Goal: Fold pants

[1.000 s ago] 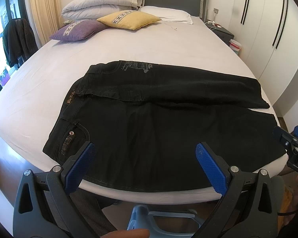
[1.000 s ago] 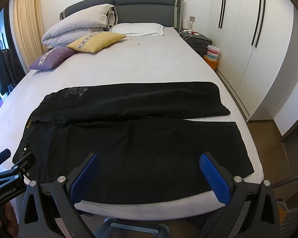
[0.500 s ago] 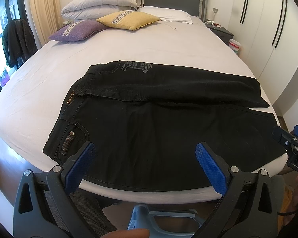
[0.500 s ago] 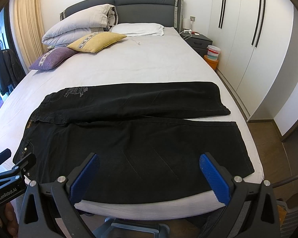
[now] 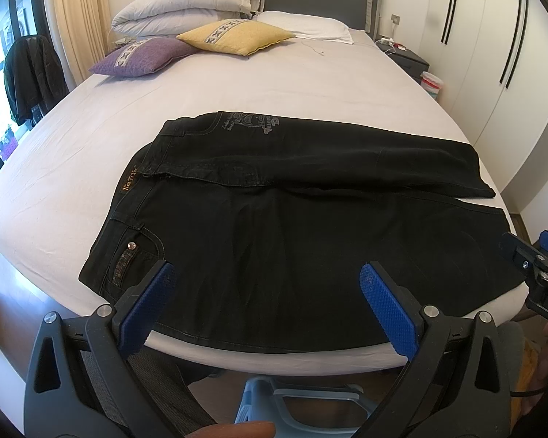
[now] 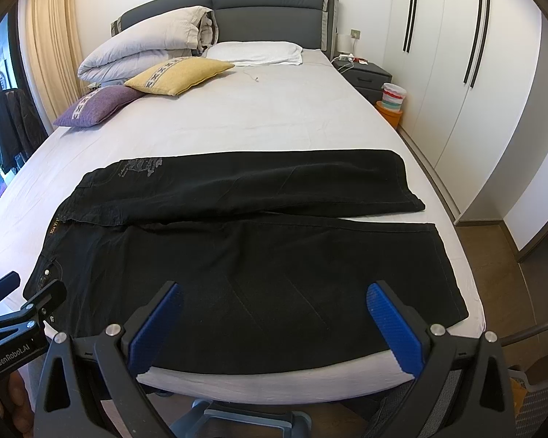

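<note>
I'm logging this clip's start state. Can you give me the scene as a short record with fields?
surface: bed
garment: black pants, spread flat across the bed's near end, waistband on the left, legs side by side running right
left gripper: open, hovering over the near edge, holding nothing
right gripper: open, hovering over the near edge, holding nothing
fold progress: none visible

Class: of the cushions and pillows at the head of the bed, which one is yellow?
The yellow cushion, between the purple cushion and the white pillow.
</note>
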{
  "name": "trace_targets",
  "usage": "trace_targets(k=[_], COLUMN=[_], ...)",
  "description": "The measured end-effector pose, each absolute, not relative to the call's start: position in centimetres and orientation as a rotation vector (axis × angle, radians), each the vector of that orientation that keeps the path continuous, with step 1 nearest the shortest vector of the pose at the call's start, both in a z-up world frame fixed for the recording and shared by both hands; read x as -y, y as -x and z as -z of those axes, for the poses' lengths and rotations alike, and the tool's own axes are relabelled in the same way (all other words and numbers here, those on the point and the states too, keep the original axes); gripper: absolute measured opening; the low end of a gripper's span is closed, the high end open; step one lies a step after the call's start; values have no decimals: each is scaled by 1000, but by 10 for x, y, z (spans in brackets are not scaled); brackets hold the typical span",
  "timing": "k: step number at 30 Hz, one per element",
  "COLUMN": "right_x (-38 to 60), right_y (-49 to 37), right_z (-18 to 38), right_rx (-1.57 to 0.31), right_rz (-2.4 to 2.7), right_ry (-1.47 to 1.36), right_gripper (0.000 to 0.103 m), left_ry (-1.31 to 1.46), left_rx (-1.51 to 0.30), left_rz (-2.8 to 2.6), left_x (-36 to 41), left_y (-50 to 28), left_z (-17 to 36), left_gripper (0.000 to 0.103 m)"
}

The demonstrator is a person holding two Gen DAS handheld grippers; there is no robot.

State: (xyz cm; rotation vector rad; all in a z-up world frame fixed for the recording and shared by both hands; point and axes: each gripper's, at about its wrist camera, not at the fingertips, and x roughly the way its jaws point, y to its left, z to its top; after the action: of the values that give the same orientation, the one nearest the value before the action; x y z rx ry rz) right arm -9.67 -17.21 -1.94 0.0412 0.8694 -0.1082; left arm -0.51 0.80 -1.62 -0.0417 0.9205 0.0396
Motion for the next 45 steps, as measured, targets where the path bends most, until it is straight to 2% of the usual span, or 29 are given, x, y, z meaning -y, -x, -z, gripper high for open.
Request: trace_targets(k=[33,40,45], right_x=[165,186,205], right_y=[99,81,48], right_z=[29,23,11], right_rx=[-891,-862,-810], right_rz=[95,-67,-244], right_ry=[-49,-50,1], right_gripper=[103,103,103], left_ry=[43,52,-123], left_rx=[-955,-1006,-1015], left_rz=[-26,137,149], left_x=[-11,-23,-39], left_y=[-1,-18,-54], left_z=[29,42,49], left_gripper=[103,103,103])
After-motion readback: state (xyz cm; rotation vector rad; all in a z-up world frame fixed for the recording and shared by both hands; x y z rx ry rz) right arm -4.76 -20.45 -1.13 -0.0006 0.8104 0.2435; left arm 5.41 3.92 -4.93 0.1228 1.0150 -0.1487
